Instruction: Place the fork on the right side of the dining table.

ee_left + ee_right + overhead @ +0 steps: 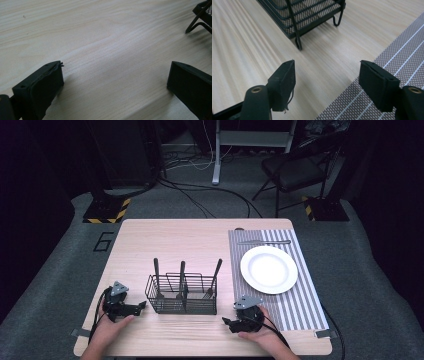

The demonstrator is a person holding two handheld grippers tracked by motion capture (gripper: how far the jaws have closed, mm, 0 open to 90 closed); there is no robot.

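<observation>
The bench (190,240) is carrying everything, its far edge running into a dim room where little can be made out. A striped placemat (300,310) is lying along the right edge, with a white plate (268,269) sitting empty on it and a thin piece of cutlery (263,242) beyond, too faint to identify. Near the middle, toward the near edge, a black wire caddy (182,295) is holding three dark-handled utensils upright (their working ends are hidden behind the mesh). The left tool (141,306) is resting on the bench beside the caddy's left end, jaws standing wide apart and gripping nothing. The right tool (226,322) is lying by the placemat's near-left edge, likewise gaping and empty, a hand cupping each.
</observation>
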